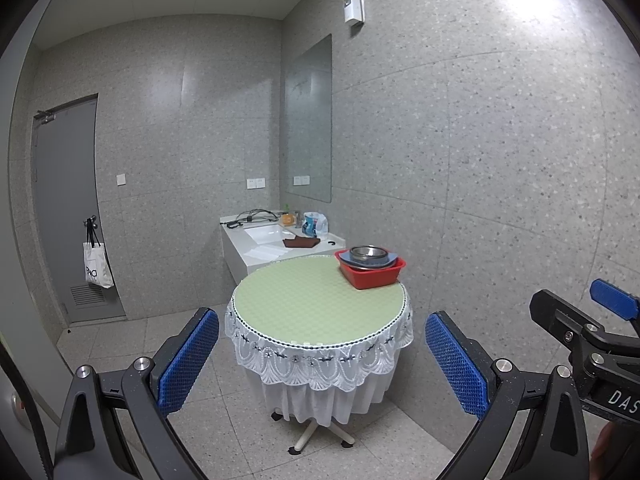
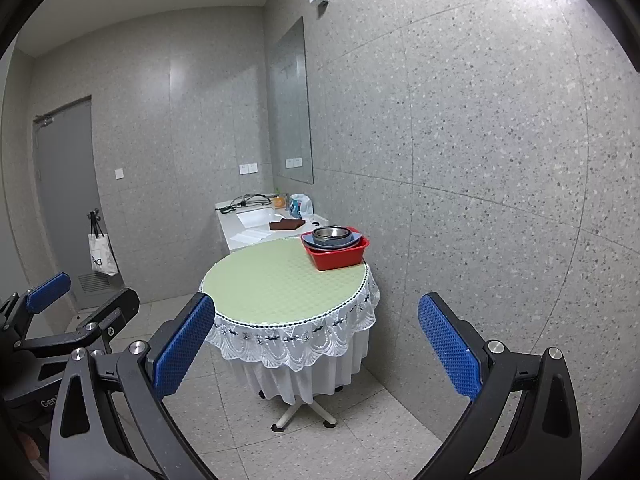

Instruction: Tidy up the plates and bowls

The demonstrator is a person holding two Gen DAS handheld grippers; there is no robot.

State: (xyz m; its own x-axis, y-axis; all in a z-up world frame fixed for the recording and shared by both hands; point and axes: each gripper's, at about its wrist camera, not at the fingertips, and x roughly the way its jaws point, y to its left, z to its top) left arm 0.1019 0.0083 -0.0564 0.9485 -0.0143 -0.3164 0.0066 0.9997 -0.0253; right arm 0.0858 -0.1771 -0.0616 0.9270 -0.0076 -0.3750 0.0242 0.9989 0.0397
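Observation:
A red basin [image 1: 374, 274] stands at the far right edge of a round table [image 1: 304, 300] with a green top and white lace skirt. In it lie a blue plate [image 1: 394, 260] and a steel bowl [image 1: 368, 253] stacked on top. The right wrist view shows the same basin [image 2: 340, 258], plate [image 2: 356, 240] and bowl [image 2: 330, 233] on the table [image 2: 280, 284]. My left gripper [image 1: 322, 364] is open and empty, well short of the table. My right gripper [image 2: 316, 350] is open and empty, beside the left one.
A white counter with a sink [image 1: 264, 236] stands behind the table, holding cables, a brown cloth and bottles. A speckled wall [image 1: 500, 200] runs close along the table's right. A grey door [image 1: 68, 208] with a hanging tote bag is at the left. Tiled floor surrounds the table.

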